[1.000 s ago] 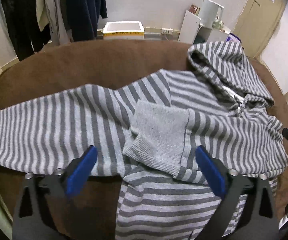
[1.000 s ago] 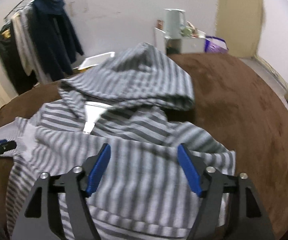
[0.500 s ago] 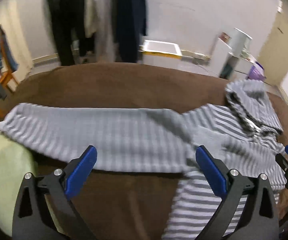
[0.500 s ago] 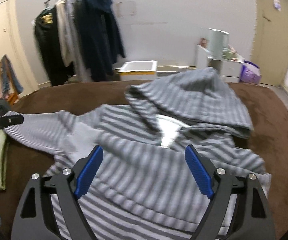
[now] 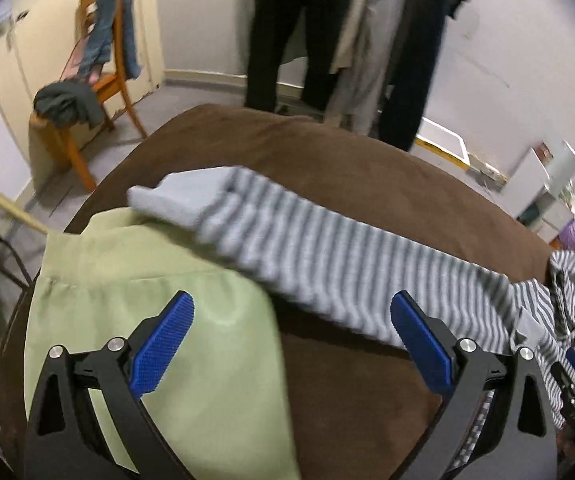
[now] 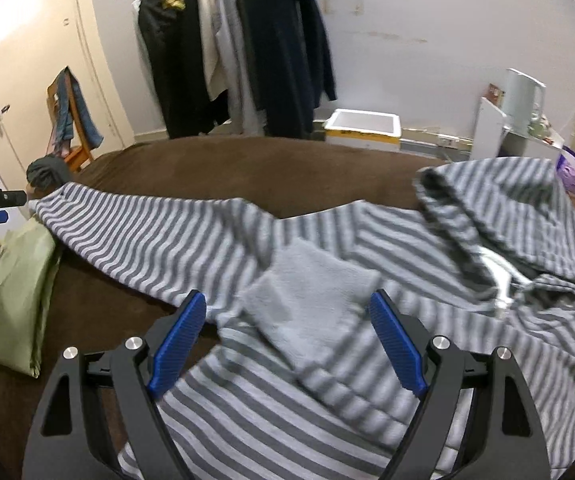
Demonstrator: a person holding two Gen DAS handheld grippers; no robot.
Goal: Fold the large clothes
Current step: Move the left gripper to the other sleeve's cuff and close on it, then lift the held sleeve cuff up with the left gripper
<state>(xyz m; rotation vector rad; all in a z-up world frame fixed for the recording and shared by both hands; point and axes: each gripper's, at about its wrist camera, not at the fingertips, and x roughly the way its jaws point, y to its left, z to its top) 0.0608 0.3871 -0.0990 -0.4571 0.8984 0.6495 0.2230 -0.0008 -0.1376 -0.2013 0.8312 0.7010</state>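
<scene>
While one second ago the left gripper (image 5: 291, 344) looked down on the middle of the striped hoodie (image 6: 367, 360), it now looks at the far end of the stretched-out sleeve (image 5: 327, 264), with the plain grey cuff (image 5: 171, 198) ahead of it. Its view has swung away from the body of the garment toward the sleeve's end. The right gripper (image 6: 287, 344) has swung as well: before it faced the hood (image 6: 519, 220), and now it hangs over the chest, above the other cuff (image 6: 311, 292), which lies folded in on the front. Both grippers stand wide apart with nothing between the blue pads; the left one is open, and the right one is open too, a little wider than a second ago. For the task this means, I think, that one sleeve is already folded over the body and the second sleeve, still lying straight out to the side, is next; the left gripper seems to travel toward its cuff to take it. The hoodie lies flat on the brown bed (image 6: 247, 168), its long sleeve reaching to the edge of a pale green pillow (image 5: 159, 320). Counted: one hoodie, two sleeves (one folded in, one stretched out), two grey cuffs, one hood, one green pillow, two grippers. Behind, one wooden chair (image 5: 99, 80) with clothes and one rack of hanging clothes (image 6: 239, 48) are visible.
</scene>
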